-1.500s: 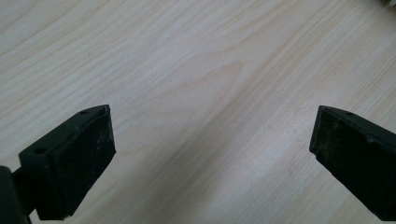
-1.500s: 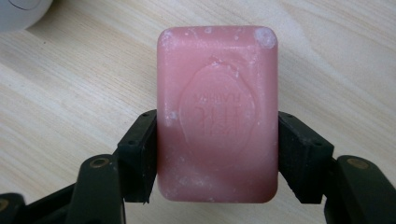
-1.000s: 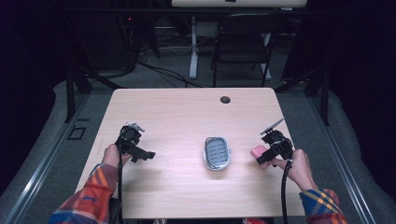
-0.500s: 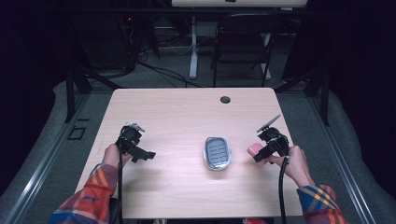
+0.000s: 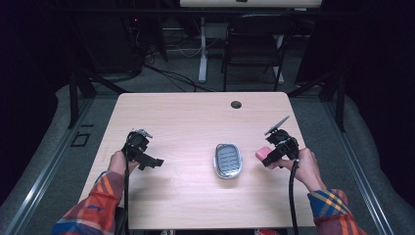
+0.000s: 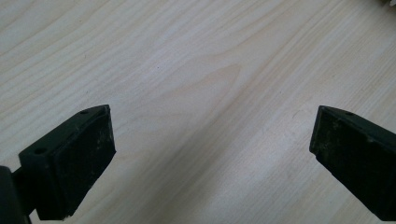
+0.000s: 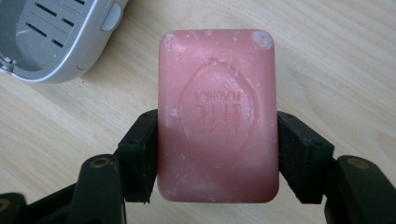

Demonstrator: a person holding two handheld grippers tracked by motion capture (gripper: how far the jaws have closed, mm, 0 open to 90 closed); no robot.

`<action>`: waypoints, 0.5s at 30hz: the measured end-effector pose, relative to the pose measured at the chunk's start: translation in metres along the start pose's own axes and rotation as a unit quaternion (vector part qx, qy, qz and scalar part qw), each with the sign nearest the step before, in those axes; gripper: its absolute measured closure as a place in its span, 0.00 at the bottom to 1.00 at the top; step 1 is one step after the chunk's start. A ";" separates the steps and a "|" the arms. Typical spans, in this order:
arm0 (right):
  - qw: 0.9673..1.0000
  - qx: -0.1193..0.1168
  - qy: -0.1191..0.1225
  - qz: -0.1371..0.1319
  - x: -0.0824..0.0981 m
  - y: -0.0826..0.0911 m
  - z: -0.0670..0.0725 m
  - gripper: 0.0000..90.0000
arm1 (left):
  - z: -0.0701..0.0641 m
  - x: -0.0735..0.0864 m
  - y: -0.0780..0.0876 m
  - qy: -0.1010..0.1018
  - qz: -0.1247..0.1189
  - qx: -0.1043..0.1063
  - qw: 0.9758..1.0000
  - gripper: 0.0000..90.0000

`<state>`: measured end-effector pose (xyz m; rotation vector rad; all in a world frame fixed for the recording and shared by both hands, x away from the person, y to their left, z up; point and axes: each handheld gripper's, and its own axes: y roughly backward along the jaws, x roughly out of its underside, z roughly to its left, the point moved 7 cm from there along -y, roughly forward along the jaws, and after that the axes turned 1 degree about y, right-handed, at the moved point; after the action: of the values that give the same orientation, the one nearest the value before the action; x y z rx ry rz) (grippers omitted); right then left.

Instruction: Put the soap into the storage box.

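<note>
A pink bar of soap with a stamped oval mark is clamped between the two black jaws of my right gripper. In the high view that soap is held by the right gripper just right of a grey slotted soap dish lying mid-table. A corner of the dish sits at the upper left in the right gripper view. My left gripper rests at the table's left side, and its jaws stand wide apart over bare wood with nothing between them.
The light wooden table has a round cable hole near its far edge. Behind the table stand a dark chair and a white desk leg with cables on the floor.
The right gripper with the soap has shifted slightly toward the near edge and a little closer to the dish. The left gripper has stayed put.
</note>
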<state>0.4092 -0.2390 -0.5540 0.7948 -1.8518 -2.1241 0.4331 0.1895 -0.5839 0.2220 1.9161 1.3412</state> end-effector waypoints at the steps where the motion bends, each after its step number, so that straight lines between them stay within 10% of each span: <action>1: 1.000 -0.006 0.001 -0.005 -0.002 0.001 0.000 0.41 | 0.000 0.000 0.000 0.000 0.000 0.000 1.000 0.00; 15: 1.000 0.005 0.024 -0.001 -0.018 0.013 0.004 0.41 | 0.000 -0.001 -0.002 0.001 0.001 0.001 1.000 0.00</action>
<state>0.4200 -0.2287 -0.5369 0.8433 -1.8406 -2.0792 0.4341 0.1882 -0.5849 0.2226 1.9198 1.3406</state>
